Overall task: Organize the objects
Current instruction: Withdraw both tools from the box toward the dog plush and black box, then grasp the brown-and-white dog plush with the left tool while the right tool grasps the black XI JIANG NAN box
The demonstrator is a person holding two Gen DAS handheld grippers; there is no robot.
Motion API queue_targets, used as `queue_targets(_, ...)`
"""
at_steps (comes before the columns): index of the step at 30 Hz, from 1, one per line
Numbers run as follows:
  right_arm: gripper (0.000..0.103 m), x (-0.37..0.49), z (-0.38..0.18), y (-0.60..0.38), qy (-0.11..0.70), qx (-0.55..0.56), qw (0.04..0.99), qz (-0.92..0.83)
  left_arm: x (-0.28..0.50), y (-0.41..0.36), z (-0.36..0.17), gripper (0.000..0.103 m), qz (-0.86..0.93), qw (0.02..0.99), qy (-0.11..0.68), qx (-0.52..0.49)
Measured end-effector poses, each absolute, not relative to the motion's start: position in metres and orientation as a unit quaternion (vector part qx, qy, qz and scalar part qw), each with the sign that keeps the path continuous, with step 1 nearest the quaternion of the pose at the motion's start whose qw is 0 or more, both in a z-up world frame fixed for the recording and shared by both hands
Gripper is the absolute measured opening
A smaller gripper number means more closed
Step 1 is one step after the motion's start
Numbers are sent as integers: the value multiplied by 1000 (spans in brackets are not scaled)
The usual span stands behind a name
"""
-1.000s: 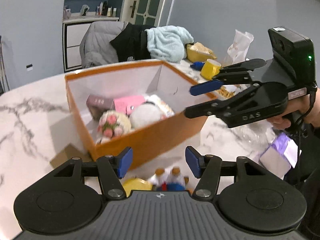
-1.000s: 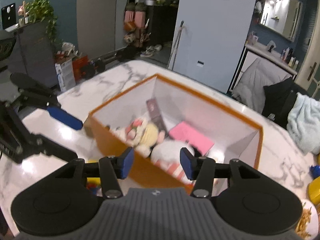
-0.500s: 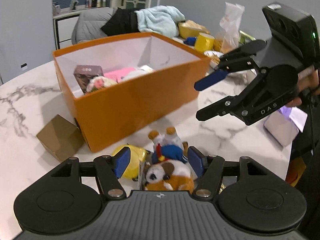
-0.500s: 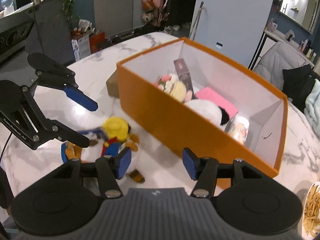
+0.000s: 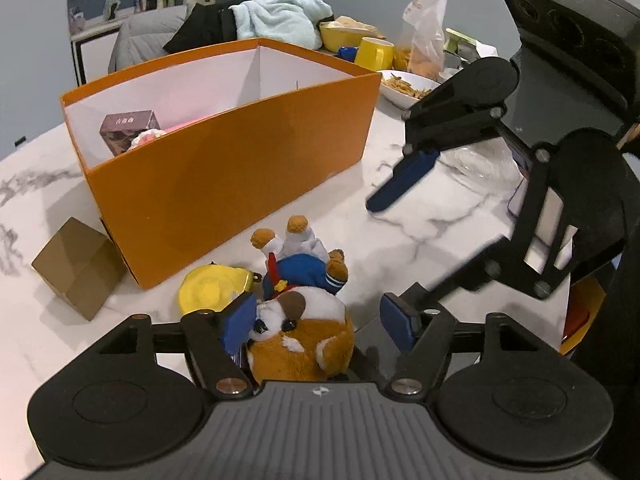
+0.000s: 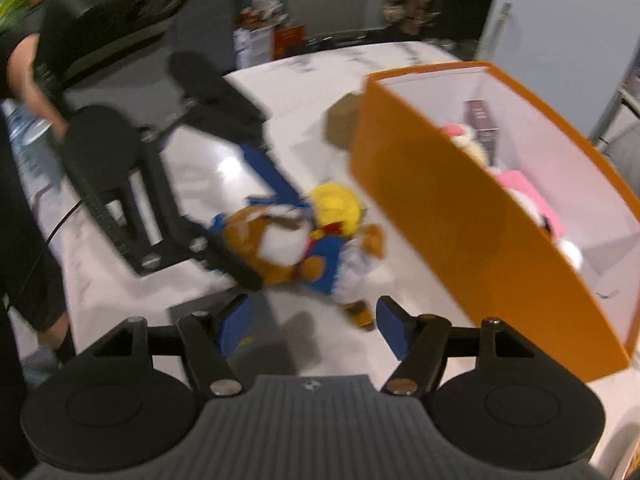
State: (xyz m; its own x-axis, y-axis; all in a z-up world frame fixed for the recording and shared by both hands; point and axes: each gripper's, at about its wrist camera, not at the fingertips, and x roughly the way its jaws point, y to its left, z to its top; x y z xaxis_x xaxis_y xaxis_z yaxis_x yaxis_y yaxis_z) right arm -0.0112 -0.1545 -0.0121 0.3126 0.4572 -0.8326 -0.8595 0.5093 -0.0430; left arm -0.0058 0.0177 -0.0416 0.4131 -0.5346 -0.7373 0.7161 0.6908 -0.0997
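Note:
A plush dog [image 5: 304,320] in a blue outfit with a yellow hat [image 5: 214,290] lies on the marble table in front of the orange box [image 5: 240,168]. My left gripper [image 5: 318,326] is open, its fingers around the plush's head. My right gripper [image 6: 314,330] is open and empty, just short of the plush [image 6: 296,240]; it also shows in the left wrist view [image 5: 396,240]. The orange box [image 6: 480,224] holds a brown carton [image 5: 130,130], a pink item [image 6: 524,188] and soft toys.
A small cardboard box [image 5: 76,268] sits left of the orange box. Behind it stand a yellow mug [image 5: 374,53], a bowl of snacks [image 5: 408,86], a plastic bag [image 5: 426,36] and clothes on a chair [image 5: 256,26].
Both grippers have come down and back from over the box toward the table. My left gripper now straddles the plush's head; my right has swung in close to the plush.

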Motion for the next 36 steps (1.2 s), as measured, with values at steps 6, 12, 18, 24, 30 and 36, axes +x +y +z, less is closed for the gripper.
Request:
queue_targets(6, 74, -31, -24, -141, 409, -290, 719, 481, -3, 16, -49, 81, -360, 828, 409, 135)
queue_targets(12, 78, -41, -35, -134, 410, -303, 708, 488, 4, 24, -59, 81, -349, 823, 436, 102)
queue_targets(18, 81, -41, -45, -127, 415, -311, 701, 490, 8, 24, -59, 79, -347, 825, 436, 95)
queue_targets(24, 81, -40, -56, -120, 419, -312, 704, 481, 10, 26, -60, 75, -349, 823, 440, 88)
queue_targets(30, 81, -36, -60, -117, 434, -313, 698, 476, 12, 27, -58, 73, -341, 822, 445, 97)
queue_targets(36, 80, -19, -60, -133, 457, -307, 717, 428, 13, 38, -58, 73, -324, 827, 449, 97)
